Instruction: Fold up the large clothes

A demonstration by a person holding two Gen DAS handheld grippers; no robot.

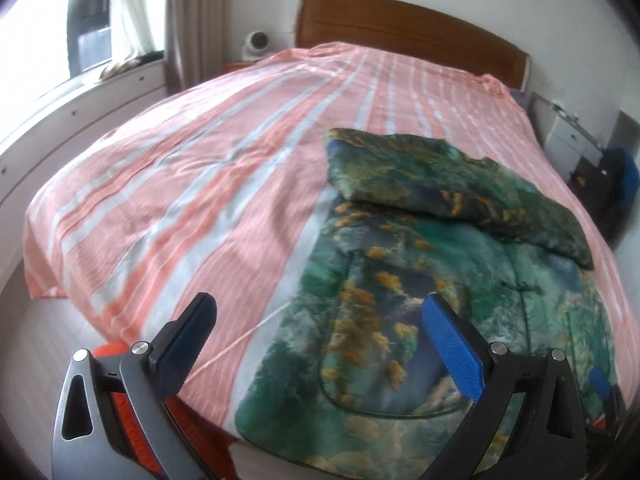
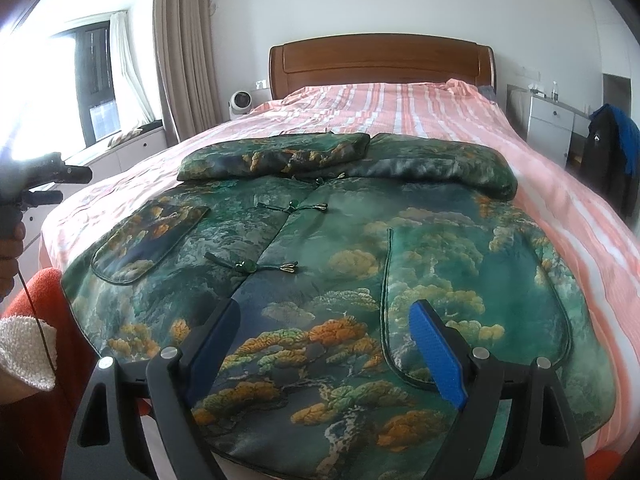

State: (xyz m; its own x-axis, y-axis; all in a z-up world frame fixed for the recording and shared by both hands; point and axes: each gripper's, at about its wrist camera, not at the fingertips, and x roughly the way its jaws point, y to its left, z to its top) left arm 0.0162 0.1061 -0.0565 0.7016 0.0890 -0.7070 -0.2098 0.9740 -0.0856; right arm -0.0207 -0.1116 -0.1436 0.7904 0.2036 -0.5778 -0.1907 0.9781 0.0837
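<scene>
A large green jacket [image 2: 328, 248] with a landscape print and knot buttons lies front-up on the bed. Both sleeves [image 2: 280, 156] are folded across its chest. It also shows in the left wrist view [image 1: 440, 292] at the right. My left gripper [image 1: 320, 312] is open and empty, above the jacket's left hem edge and the bedspread. My right gripper [image 2: 324, 320] is open and empty, just above the jacket's hem near the right pocket [image 2: 472, 296].
The bed has a pink and white striped cover [image 1: 180, 184] and a wooden headboard [image 2: 380, 60]. A window bench [image 1: 80, 112] runs along the left. A white bedside cabinet [image 2: 548, 120] and a chair with dark clothes [image 2: 612, 156] stand at the right.
</scene>
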